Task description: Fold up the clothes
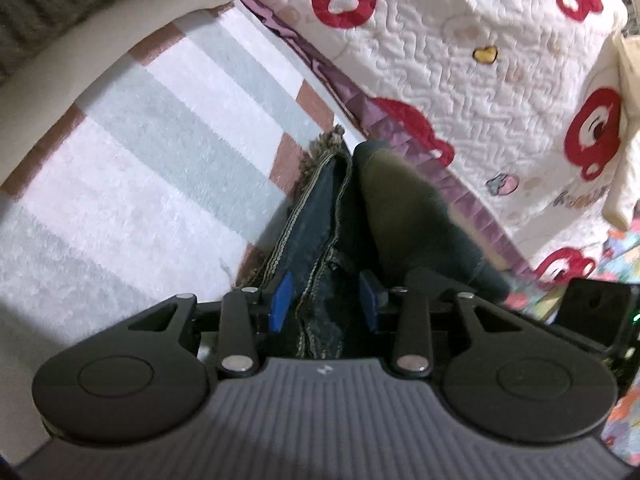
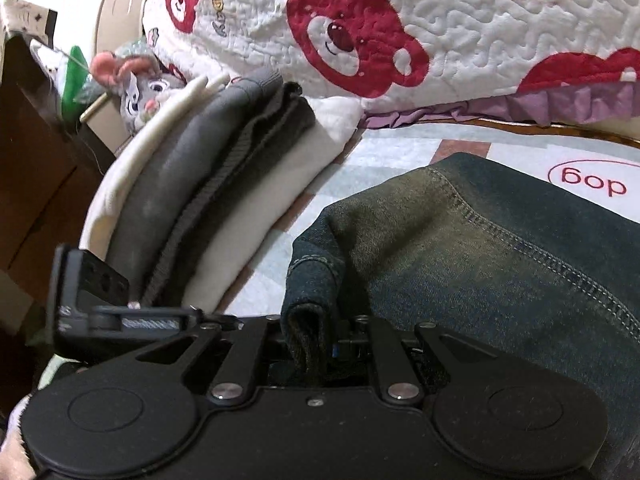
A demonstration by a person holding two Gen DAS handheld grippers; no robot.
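Dark blue jeans (image 1: pixel 320 216) with a frayed hem hang bunched from my left gripper (image 1: pixel 325 304), which is shut on the denim between its blue pads (image 1: pixel 282 300). In the right wrist view the same jeans (image 2: pixel 480 248) spread wide over the striped blanket, their seam stitching showing. My right gripper (image 2: pixel 316 344) is shut on a folded edge of the denim; its fingertips are hidden in the cloth. A stack of folded clothes (image 2: pixel 208 184), grey on cream, lies to the left of the jeans.
A pale striped blanket (image 1: pixel 140 168) covers the surface below. A white quilt with red bears (image 1: pixel 480 80) borders it, edged by a purple frill (image 2: pixel 560 104). A plush toy (image 2: pixel 140 84) and a brown cabinet (image 2: pixel 36 168) stand at the left.
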